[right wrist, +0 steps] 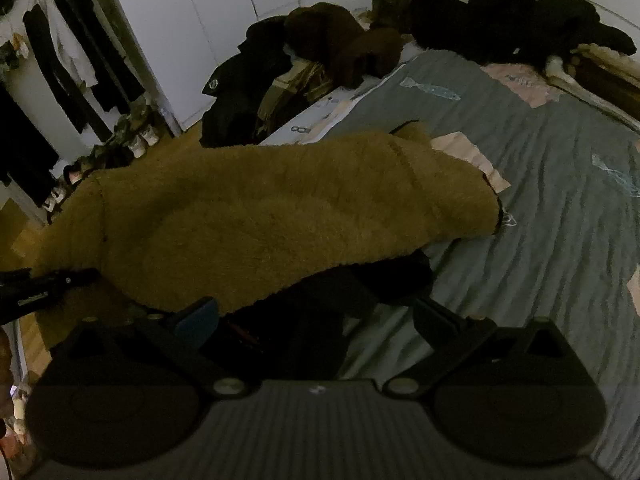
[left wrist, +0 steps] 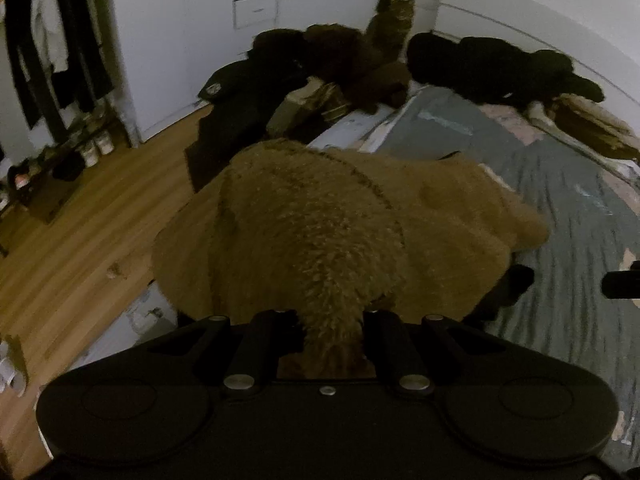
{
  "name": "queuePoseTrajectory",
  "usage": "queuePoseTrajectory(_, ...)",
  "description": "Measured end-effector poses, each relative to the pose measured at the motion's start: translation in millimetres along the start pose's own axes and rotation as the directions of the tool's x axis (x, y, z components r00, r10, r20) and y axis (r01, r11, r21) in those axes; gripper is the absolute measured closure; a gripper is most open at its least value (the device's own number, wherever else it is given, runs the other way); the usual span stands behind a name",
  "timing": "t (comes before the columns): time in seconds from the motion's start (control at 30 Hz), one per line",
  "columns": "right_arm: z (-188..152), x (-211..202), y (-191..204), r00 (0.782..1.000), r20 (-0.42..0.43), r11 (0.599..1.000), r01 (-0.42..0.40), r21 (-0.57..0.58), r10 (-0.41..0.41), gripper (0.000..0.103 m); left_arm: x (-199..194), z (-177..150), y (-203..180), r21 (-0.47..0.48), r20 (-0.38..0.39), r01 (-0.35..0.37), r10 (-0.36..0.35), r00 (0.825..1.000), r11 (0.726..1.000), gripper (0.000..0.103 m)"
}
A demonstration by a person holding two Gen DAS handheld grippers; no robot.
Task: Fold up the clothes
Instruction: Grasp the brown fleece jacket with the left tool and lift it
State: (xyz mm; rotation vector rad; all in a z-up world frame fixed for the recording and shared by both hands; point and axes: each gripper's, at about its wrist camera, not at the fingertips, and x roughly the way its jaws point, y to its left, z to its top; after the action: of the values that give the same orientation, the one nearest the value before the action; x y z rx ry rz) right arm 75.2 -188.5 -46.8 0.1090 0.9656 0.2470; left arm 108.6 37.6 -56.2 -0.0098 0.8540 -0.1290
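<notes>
L fingers (left wrist: 294, 330) pinching shaggy tan fleece (left wrist: 320, 216); R fingers (right wrist: 434, 316) spread over ribbed grey bedspread (right wrist: 540, 208).

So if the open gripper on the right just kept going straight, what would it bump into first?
Probably the dark lining hanging under the tan fleece jacket. It sits right between the right gripper's spread fingers, very close. Depth is hard to judge in this dim view.

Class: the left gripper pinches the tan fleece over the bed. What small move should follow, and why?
Probably close the right gripper on the tan fleece's near edge. The left gripper already clamps a bunch, while the right one stands open beneath the drooping hem.
</notes>
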Motion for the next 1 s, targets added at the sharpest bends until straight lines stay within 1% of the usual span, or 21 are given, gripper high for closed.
queuePoseTrajectory(0.2,-1.0,-14.5,-10.5,1.000,0.020,1.000,0.016,0.010,-0.016,0.000,-5.3,1.5,-23.4,0.027,0.007,0.067,-0.067,0.998,0.997,0.092)
queuePoseTrajectory(0.37,-1.6,-21.2,-17.4,0.999,0.027,1.000,0.025,0.006,-0.025,0.000,-9.2,-2.1,-27.7,0.018,0.000,0.106,-0.106,0.994,0.994,0.092)
queuePoseTrajectory(0.53,-1.9,-21.1,-16.6,1.000,0.027,1.000,0.012,-0.016,-0.012,0.000,-19.1,-7.8,-28.2,0.020,-0.013,0.145,-0.144,0.989,0.989,0.092)
queuePoseTrajectory(0.67,-4.9,-28.9,-21.1,0.999,0.033,1.000,0.004,-0.020,-0.003,0.000,-22.6,-7.6,-48.2,0.043,-0.013,0.189,-0.188,0.982,0.981,0.092)
queuePoseTrajectory(0.77,-8.9,-38.0,-32.5,0.999,0.037,1.000,0.015,-0.010,-0.015,0.000,-22.0,-5.8,-70.2,0.070,-0.015,0.233,-0.232,0.973,0.970,0.092)
queuePoseTrajectory(0.83,-12.9,-47.3,-47.0,0.999,0.041,1.000,0.029,0.010,-0.029,0.000,-20.8,-5.9,-86.7,0.090,-0.020,0.265,-0.264,0.964,0.960,0.092)
queuePoseTrajectory(0.93,-19.5,-62.4,-73.7,0.997,0.050,0.997,0.057,0.047,-0.060,0.000,-16.7,-7.7,-113.1,0.110,-0.035,0.321,-0.319,0.947,0.941,0.092)
queuePoseTrajectory(1.0,-24.6,-72.2,-90.9,0.995,0.054,0.994,0.079,0.070,-0.083,0.000,-13.1,-9.1,-132.6,0.123,-0.053,0.362,-0.358,0.932,0.924,0.092)
